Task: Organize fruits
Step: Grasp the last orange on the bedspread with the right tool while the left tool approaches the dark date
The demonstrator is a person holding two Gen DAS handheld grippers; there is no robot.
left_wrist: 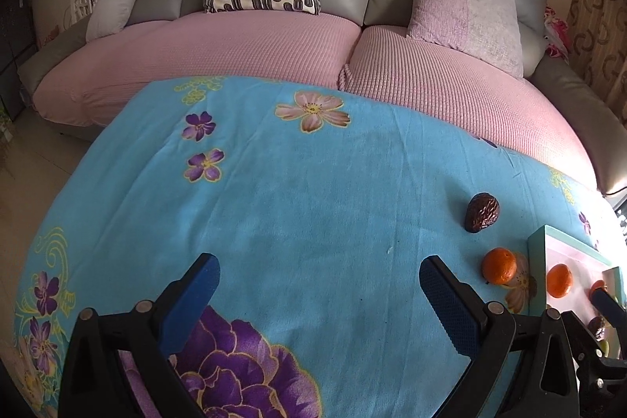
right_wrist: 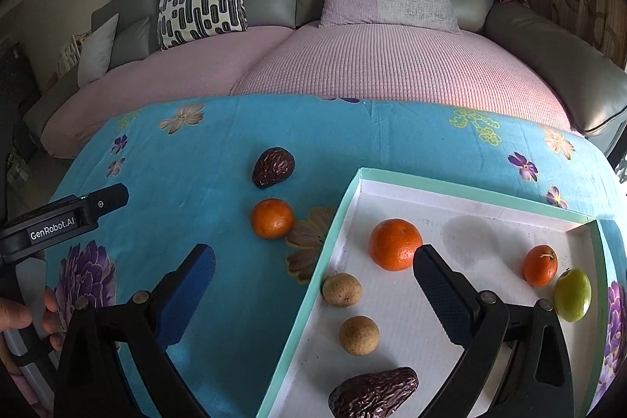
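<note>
A white tray with a teal rim [right_wrist: 329, 253] lies on the blue flowered cloth. Inside it are a large orange [right_wrist: 394, 243], a small orange [right_wrist: 540, 265], a green lime [right_wrist: 573, 294], two tan round fruits [right_wrist: 341, 289], [right_wrist: 358, 335], and a wrinkled dark date [right_wrist: 374, 392]. Left of the tray, on the cloth, sit another orange [right_wrist: 272, 218] and another dark date [right_wrist: 273, 167]. My right gripper [right_wrist: 313, 273] hangs open over the tray's left rim, holding nothing. My left gripper [left_wrist: 319, 285] is open and empty above bare cloth, with that orange [left_wrist: 499, 266] and date [left_wrist: 482, 212] to its right.
A grey sofa with pink seat covers [right_wrist: 352, 73] and cushions runs right behind the table's far edge. A hand [right_wrist: 23, 316] holds the left gripper's black housing [right_wrist: 58, 222] at the left of the right wrist view. Bare cloth [left_wrist: 294, 183] covers the table's left and middle.
</note>
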